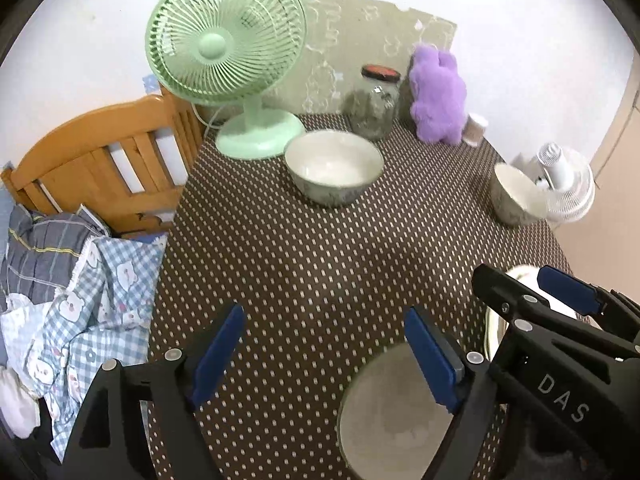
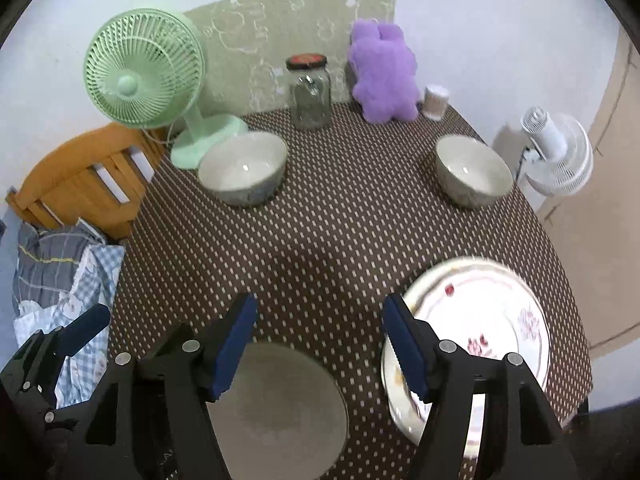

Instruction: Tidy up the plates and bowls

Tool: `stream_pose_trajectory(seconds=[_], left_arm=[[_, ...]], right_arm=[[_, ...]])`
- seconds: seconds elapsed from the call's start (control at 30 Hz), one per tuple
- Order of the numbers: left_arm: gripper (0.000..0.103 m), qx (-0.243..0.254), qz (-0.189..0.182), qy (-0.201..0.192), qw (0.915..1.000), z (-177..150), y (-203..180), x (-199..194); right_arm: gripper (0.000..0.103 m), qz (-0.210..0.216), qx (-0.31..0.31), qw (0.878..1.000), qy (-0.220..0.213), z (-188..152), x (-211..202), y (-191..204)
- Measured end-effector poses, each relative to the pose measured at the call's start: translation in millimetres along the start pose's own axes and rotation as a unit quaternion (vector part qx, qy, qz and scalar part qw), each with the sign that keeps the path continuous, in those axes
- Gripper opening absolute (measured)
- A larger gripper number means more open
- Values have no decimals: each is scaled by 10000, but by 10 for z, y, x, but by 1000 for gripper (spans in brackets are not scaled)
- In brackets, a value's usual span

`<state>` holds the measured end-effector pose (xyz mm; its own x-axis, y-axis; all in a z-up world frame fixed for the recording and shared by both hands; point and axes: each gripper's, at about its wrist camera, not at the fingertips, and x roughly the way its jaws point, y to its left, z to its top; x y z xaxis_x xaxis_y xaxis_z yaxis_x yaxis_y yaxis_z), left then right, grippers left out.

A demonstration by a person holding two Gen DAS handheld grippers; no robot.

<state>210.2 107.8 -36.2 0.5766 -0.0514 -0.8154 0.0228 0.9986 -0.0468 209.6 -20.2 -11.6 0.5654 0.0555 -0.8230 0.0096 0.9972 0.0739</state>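
Two pale bowls stand on the dotted brown tablecloth: a large bowl at the back left and a smaller bowl at the back right. A plain grey plate lies at the front edge. A white patterned plate lies at the front right. My left gripper is open and empty above the cloth, its right finger over the grey plate. My right gripper is open and empty between the two plates, its right finger over the patterned plate's rim.
A green desk fan, a glass jar, a purple plush toy and a small cup stand along the back. A wooden chair and bedding are left. A white fan stands right.
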Motion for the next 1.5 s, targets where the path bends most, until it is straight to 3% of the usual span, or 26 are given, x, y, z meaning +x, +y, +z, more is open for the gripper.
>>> stream_pose_trajectory(seconds=[0.43,0.87,1.1,1.5], left_arm=[[86,-382,492,-354,9974,482,55,189],[85,-539,920,-491,9931,972,112,761],[80,-434,1007,-392,9932,1125,140,1110],[60,-414,1035,-129,9937,1237,204,1626]], right_arm=[[69,414,-339,9983,-225,596,278,34],[69,667,-393,9967,-250,1135,922,53],[68,660,-386,9970,-151,1296,1315,133],[52,571,-285,9978,151,1409,1916,185]])
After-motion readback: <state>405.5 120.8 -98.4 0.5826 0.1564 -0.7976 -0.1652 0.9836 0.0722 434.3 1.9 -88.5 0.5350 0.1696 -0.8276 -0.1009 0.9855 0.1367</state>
